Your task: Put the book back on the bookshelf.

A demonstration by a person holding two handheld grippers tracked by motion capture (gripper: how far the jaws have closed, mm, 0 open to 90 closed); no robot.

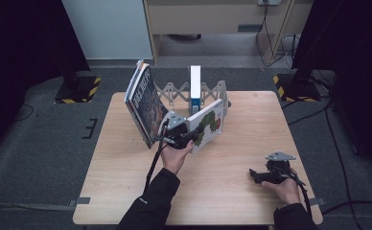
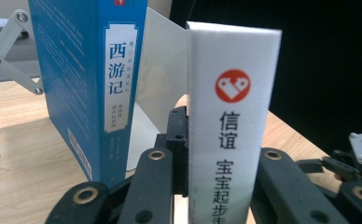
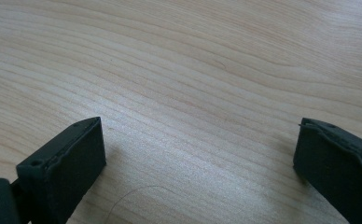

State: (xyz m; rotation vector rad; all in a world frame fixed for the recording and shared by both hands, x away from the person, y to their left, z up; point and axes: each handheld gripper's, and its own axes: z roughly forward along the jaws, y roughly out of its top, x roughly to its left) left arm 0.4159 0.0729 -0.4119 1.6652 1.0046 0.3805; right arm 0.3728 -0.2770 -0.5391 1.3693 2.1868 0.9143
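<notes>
Item: white-spined picture book (image 2: 233, 126), being held upright at mid-table.
Left gripper (image 1: 186, 136) is clamping its spine beside the blue book (image 2: 93, 84); right gripper (image 1: 265, 175) is resting wide apart over the bare table (image 3: 193, 79).

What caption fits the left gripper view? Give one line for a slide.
Left gripper clamps a white-spined book upright beside a blue book on the wooden table.

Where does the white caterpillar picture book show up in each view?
High view: the white picture book stands mid-table, clamped by the left gripper.
Left gripper view: its white spine rises between the jaws, centre.
Right gripper view: not in it, just tabletop.
Shared landmark: the blue book beside it.
</notes>
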